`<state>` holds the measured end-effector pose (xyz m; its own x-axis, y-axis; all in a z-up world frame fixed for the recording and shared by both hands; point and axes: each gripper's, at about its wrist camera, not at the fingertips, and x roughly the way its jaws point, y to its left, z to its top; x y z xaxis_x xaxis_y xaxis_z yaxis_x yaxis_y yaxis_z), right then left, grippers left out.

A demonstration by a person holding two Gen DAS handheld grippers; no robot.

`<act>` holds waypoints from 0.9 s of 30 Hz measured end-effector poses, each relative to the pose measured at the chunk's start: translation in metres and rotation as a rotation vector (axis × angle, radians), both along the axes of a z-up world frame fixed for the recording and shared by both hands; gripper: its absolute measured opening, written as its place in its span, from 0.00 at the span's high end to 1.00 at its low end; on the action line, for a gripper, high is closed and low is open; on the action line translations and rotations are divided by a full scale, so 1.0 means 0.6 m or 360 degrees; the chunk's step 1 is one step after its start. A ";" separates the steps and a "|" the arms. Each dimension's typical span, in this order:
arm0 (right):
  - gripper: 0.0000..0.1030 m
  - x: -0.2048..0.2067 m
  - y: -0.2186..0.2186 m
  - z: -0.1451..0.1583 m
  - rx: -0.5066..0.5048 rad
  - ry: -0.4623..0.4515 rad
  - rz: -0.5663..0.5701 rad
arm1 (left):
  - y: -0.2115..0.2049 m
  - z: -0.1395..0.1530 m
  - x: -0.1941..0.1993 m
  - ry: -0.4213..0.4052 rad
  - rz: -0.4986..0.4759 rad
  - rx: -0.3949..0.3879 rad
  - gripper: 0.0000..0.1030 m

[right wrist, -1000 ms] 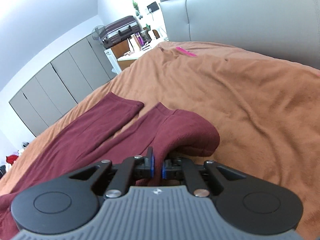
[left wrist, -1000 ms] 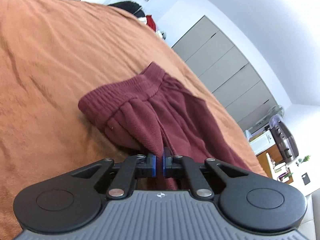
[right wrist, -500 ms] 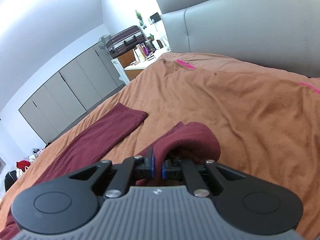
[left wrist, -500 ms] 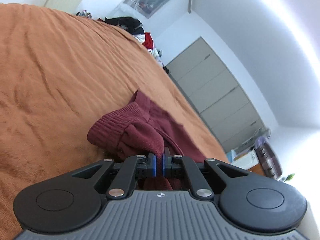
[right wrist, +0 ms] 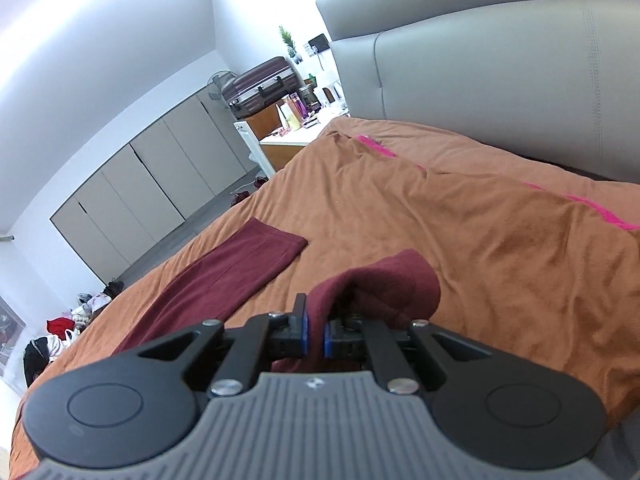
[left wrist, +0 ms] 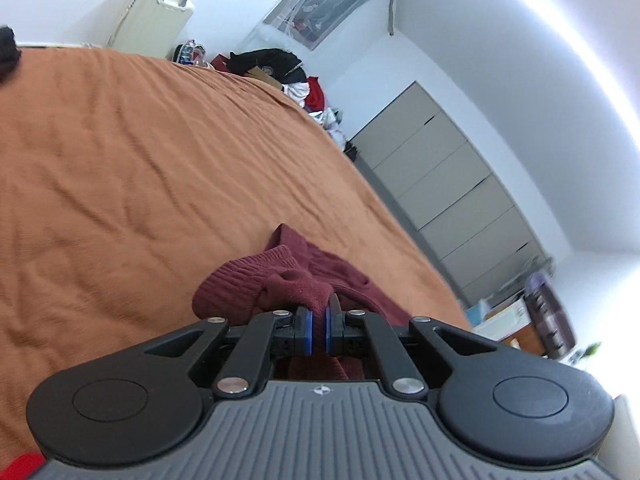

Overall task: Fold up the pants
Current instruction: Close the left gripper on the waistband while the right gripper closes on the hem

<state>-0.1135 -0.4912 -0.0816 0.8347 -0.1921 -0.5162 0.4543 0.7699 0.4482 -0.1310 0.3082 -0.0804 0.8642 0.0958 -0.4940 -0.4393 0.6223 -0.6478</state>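
Maroon pants (left wrist: 256, 284) lie partly lifted off an orange-brown bedspread (left wrist: 120, 168). In the left wrist view my left gripper (left wrist: 316, 326) is shut on a bunched fold of the ribbed waistband end, which hangs from the blue pads. In the right wrist view my right gripper (right wrist: 315, 330) is shut on the hem of one pant leg (right wrist: 384, 284), raised and curled over the fingers. The other leg (right wrist: 236, 268) lies flat on the bedspread (right wrist: 480, 240) to the left, its hem pointing toward the headboard.
A grey padded headboard (right wrist: 500, 72) rises at the bed's far end. Grey wardrobe doors (left wrist: 448, 188) line the wall beyond the bed's edge. A pile of clothes (left wrist: 288, 76) and a cream suitcase (left wrist: 152, 20) sit past the bed. A side table (right wrist: 292, 132) carries bottles.
Both grippers have risen and moved across the bed, dragging the pants with them. Less maroon cloth shows in the left wrist view, and the held leg has lifted apart from the flat one.
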 end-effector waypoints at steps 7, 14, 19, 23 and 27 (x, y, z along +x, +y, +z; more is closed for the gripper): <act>0.98 0.028 -0.014 0.018 0.0021 -0.0038 0.0000 | -0.005 0.013 0.068 -0.0030 -0.0075 0.0140 0.94; 0.98 0.203 -0.010 0.073 -0.0038 -0.0048 0.0110 | 0.005 0.047 0.246 -0.0044 -0.0188 0.0221 0.94; 0.98 0.397 0.004 0.090 -0.0087 -0.0004 0.0228 | 0.004 0.033 0.355 -0.0003 -0.0232 0.0291 0.93; 0.98 0.558 0.034 0.082 -0.0204 0.0020 0.0303 | 0.014 0.007 0.421 0.0012 -0.0239 0.0306 0.93; 0.98 0.709 0.073 0.056 -0.0271 0.0076 0.0351 | 0.021 -0.023 0.486 0.0078 -0.0226 0.0361 0.92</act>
